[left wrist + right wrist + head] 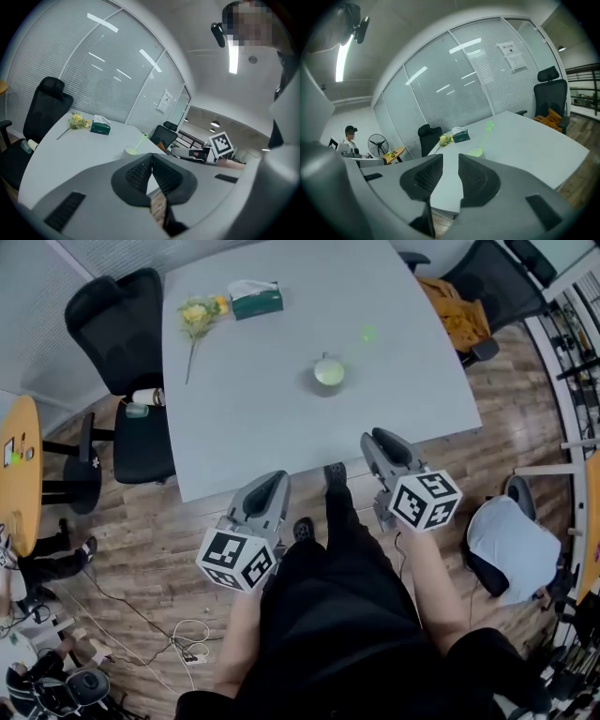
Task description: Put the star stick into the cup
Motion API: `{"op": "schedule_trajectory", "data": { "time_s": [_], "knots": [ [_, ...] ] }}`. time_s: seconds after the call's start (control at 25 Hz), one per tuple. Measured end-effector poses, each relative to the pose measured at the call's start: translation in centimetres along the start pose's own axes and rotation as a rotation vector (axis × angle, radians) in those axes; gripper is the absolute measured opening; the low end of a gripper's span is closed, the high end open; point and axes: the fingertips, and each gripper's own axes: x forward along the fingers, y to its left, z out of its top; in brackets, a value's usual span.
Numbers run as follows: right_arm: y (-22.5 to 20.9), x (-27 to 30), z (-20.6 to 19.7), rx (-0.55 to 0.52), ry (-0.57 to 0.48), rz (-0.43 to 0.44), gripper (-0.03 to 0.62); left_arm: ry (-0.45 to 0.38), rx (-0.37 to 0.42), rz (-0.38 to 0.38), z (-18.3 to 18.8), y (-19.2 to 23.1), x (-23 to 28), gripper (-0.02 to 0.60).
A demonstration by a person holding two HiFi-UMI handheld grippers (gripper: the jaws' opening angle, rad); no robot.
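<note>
Pale green star-topped stick (367, 334): stands tilted in small pale round cup (328, 372), mid grey table (253, 418). Left tongs (151, 158): tips closed together, empty. Right tongs (450, 161): parted, nothing between.

Between the cup (329, 372) and the near edge of the table (244, 446), bare tabletop gave open passage. The star stick (367, 334) rose from the cup, slanting far-right. Far-left of the cup lay a tissue box (256, 300) and a flower (195, 320).
</note>
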Motion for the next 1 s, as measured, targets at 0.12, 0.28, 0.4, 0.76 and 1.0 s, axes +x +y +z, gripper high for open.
{"op": "schedule_trajectory", "data": {
  "time_s": [0.12,0.28,0.4,0.76,1.0],
  "knots": [
    [1.8,-2.3,-0.3,-0.011,-0.023,-0.004,0.112,-0.003,0.013,-0.018,-0.2,-0.7,-1.5,0.0],
    [4.1,-5.0,-0.4,-0.027,-0.065,-0.012,0.11,0.002,0.034,-0.051,-0.5,-1.5,-3.0,0.0],
    [5.6,-6.7,-0.1,-0.063,-0.093,-0.009,0.109,0.005,0.054,-0.072,-0.5,-1.8,-3.6,0.0],
    [7.4,-10.2,0.9,-0.145,-0.151,-0.026,0.101,-0.024,0.111,-0.119,1.1,-3.6,-3.9,0.0],
    [9.0,-11.4,1.7,-0.189,-0.16,-0.004,0.094,-0.037,0.116,-0.13,1.7,-4.7,-3.8,0.0]
  ]
}}
